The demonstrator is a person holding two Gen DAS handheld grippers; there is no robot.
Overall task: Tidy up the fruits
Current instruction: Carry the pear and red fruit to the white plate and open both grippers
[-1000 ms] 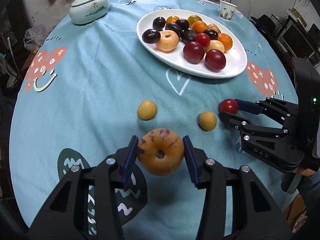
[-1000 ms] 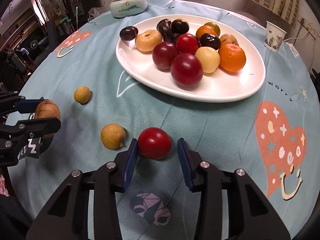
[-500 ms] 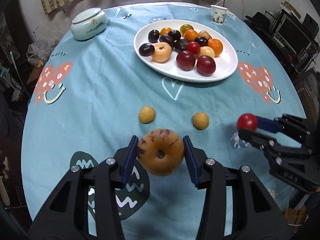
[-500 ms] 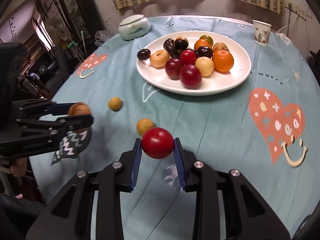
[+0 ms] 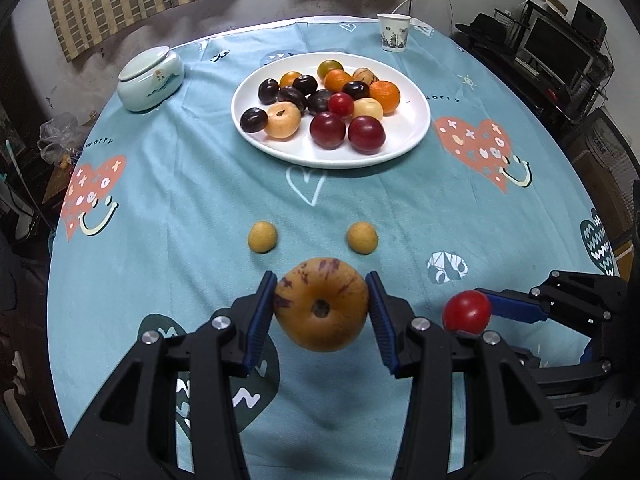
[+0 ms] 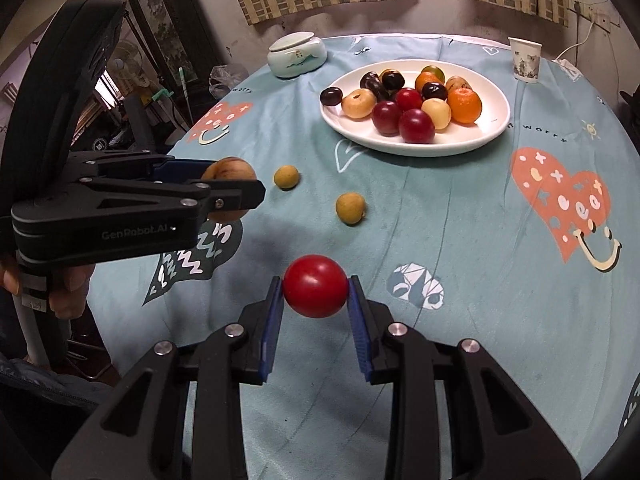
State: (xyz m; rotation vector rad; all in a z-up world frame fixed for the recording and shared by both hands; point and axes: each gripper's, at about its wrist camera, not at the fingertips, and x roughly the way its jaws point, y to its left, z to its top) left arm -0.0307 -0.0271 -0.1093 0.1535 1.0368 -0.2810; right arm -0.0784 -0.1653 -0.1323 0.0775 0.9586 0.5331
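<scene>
My left gripper [image 5: 322, 312] is shut on an orange-yellow fruit with purple streaks [image 5: 322, 309] and holds it above the near table. It also shows in the right wrist view [image 6: 230, 188]. My right gripper [image 6: 316, 296] is shut on a small red fruit [image 6: 316, 286], lifted off the cloth; this fruit also shows in the left wrist view [image 5: 467, 312]. A white oval plate [image 5: 412, 136] heaped with several dark, red and orange fruits sits at the table's far middle. Two small yellow fruits [image 5: 262, 237] [image 5: 362, 237] lie on the cloth between plate and grippers.
A round table with a teal patterned cloth [image 5: 180, 184]. A pale ceramic lidded jar [image 5: 150, 76] stands far left, a paper cup [image 5: 394, 32] far right. Monitors and shelves [image 5: 560, 52] stand beyond the right edge.
Both grippers have risen and pulled back from the table with their fruits held; the plate and the two yellow fruits now look farther away.
</scene>
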